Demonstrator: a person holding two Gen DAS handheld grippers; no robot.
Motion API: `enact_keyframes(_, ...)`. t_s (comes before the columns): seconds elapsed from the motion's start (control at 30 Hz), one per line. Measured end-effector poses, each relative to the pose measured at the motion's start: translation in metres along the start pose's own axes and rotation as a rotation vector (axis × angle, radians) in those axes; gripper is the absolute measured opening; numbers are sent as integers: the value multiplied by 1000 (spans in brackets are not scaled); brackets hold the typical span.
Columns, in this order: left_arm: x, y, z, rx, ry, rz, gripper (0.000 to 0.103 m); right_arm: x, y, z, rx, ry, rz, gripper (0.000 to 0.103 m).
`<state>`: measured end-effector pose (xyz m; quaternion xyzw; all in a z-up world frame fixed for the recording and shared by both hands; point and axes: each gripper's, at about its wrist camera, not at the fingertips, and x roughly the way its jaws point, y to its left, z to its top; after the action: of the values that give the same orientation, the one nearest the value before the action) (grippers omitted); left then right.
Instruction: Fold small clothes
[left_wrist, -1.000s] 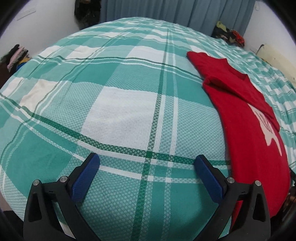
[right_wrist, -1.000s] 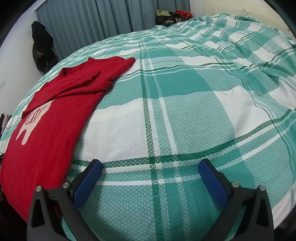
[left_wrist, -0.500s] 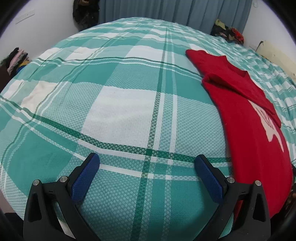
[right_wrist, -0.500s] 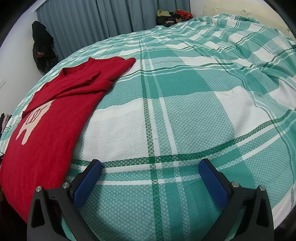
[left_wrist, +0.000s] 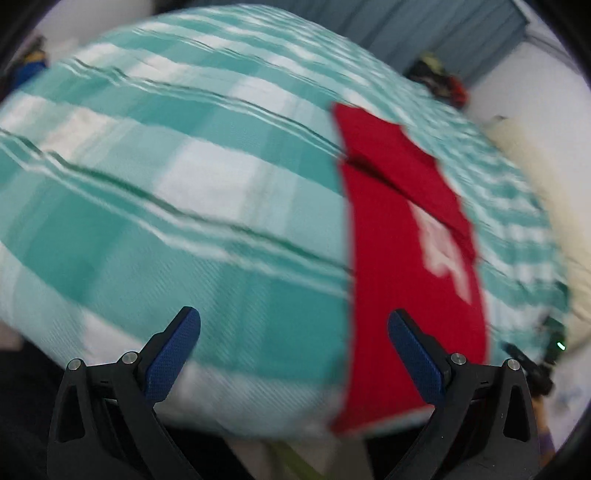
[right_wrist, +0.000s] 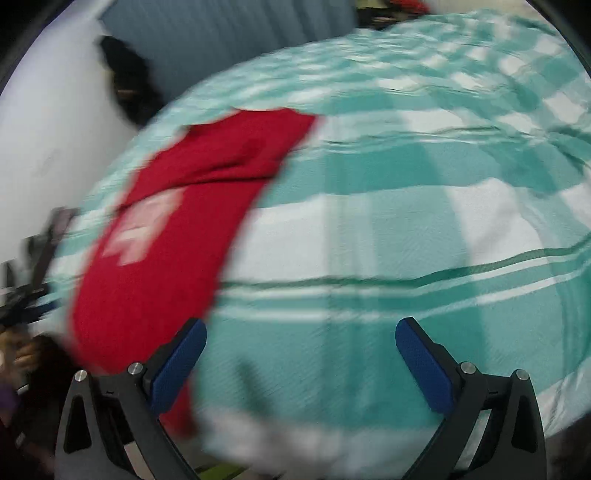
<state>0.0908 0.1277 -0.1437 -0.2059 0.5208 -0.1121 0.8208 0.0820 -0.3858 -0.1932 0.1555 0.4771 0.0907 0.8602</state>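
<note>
clearly both views are smeared with blur, so fine detail is lost; what does show is a red top (left_wrist: 402, 258) lying flat along a bed (left_wrist: 184, 206) covered in a green and white check; its lower hem reaches the near edge of the bed and seems to hang a little over it; one sleeve (left_wrist: 399, 162) is laid across the chest, partly covering a white motif (left_wrist: 447, 254); in the right view the same red top (right_wrist: 177, 236) runs away to the left of the frame.

left tongs (left_wrist: 293, 345) stand wide apart with nothing between the blue pads, above the bed just beside the garment's near edge; right tongs (right_wrist: 301, 350) are likewise spread and empty, their left pad over the red hem.

judging by its look, the top is a soft knit, light and limp; it will sag and bunch if lifted from one point, and it should slide easily over the cover; the best hold is probably the two corners of the near hem, one per hand, pinching both layers together; the folded sleeve could slip off during a lift, so a low, slow carry seems wise.
</note>
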Motion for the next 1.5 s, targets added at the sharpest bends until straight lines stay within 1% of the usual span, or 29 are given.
enact_keyframes(0.03, 3, -6, -9, 17, 32, -42, 101, -4, 7, -6, 9, 39, 111, 102)
enact_keyframes(0.07, 10, -16, -21, 48, 83, -78, 101, -3, 12, -12, 24, 73, 194, 101)
enact_keyframes(0.1, 17, -24, -30, 77, 118, -88, 101, 0, 19, -21, 43, 115, 285, 100)
enact_keyframes(0.13, 27, -35, -42, 129, 154, -83, 101, 5, 26, -29, 46, 147, 334, 98)
enact_keyframes(0.17, 34, -43, -48, 166, 169, -69, 101, 13, 33, -39, 41, 180, 353, 94)
enact_keyframes(0.2, 41, -48, -54, 195, 177, -47, 101, 23, 37, -45, 36, 208, 347, 91)
enact_keyframes(0.23, 47, -52, -59, 212, 182, -25, 100, 30, 39, -49, 36, 226, 344, 84)
enact_keyframes(0.27, 51, -54, -62, 211, 184, -14, 100, 40, 40, -53, 48, 247, 346, 80)
enact_keyframes(0.3, 54, -54, -63, 203, 184, -12, 100, 50, 40, -57, 82, 264, 371, 79)
enact_keyframes(0.4, 58, -50, -63, 186, 187, -24, 99, 67, 40, -61, 126, 287, 430, 69)
enact_keyframes(0.43, 59, -50, -64, 184, 191, -28, 95, 71, 41, -63, 133, 303, 438, 54)
enact_keyframes(0.47, 59, -49, -64, 180, 196, -25, 91, 74, 41, -64, 136, 320, 445, 31)
enact_keyframes(0.5, 58, -47, -63, 172, 203, -21, 75, 74, 42, -64, 136, 330, 450, 20)
enact_keyframes(0.53, 59, -45, -62, 155, 216, -19, 54, 70, 43, -65, 134, 327, 454, 8)
enact_keyframes(0.57, 58, -39, -62, 130, 232, -31, 41, 65, 44, -65, 130, 322, 462, 8)
enact_keyframes(0.6, 57, -33, -61, 100, 249, -66, 5, 59, 44, -65, 127, 317, 477, 8)
enact_keyframes(0.63, 56, -27, -61, 56, 269, -121, 5, 52, 45, -63, 124, 310, 494, 8)
enact_keyframes(0.67, 50, -24, -60, 28, 266, -148, 5, 45, 44, -64, 123, 301, 505, 7)
enact_keyframes(0.77, 29, -31, -56, 24, 232, -235, 4, 25, 36, -57, 166, 251, 567, 7)
enact_keyframes(0.83, 14, -40, -46, -2, 198, -318, 4, 13, 32, -50, 207, 188, 626, 7)
enact_keyframes(0.87, 8, -47, -35, -17, 172, -356, 4, 6, 30, -42, 233, 140, 654, 7)
enact_keyframes(0.93, 3, -57, -12, -37, 130, -402, 4, 0, 27, -24, 272, 53, 681, 7)
enact_keyframes(1.0, 11, -68, 22, -67, 95, -439, 4, 2, 22, 2, 334, -32, 693, 7)
enact_keyframes(1.03, 19, -74, 44, -77, 75, -440, 4, 6, 22, 12, 354, -58, 689, 7)
enact_keyframes(1.07, 24, -78, 57, -75, 60, -433, 4, 10, 19, 27, 371, -83, 677, 7)
enact_keyframes(1.13, 46, -91, 101, -64, 25, -409, 4, 27, 10, 65, 387, -123, 629, 7)
enact_keyframes(1.27, 89, -100, 168, -75, 7, -368, 4, 67, -5, 129, 431, -149, 573, 7)
enact_keyframes(1.4, 131, -106, 218, -97, 9, -310, 4, 111, -24, 192, 455, -142, 525, 7)
enact_keyframes(1.5, 158, -105, 245, -111, 9, -264, 4, 141, -20, 225, 440, -124, 482, 7)
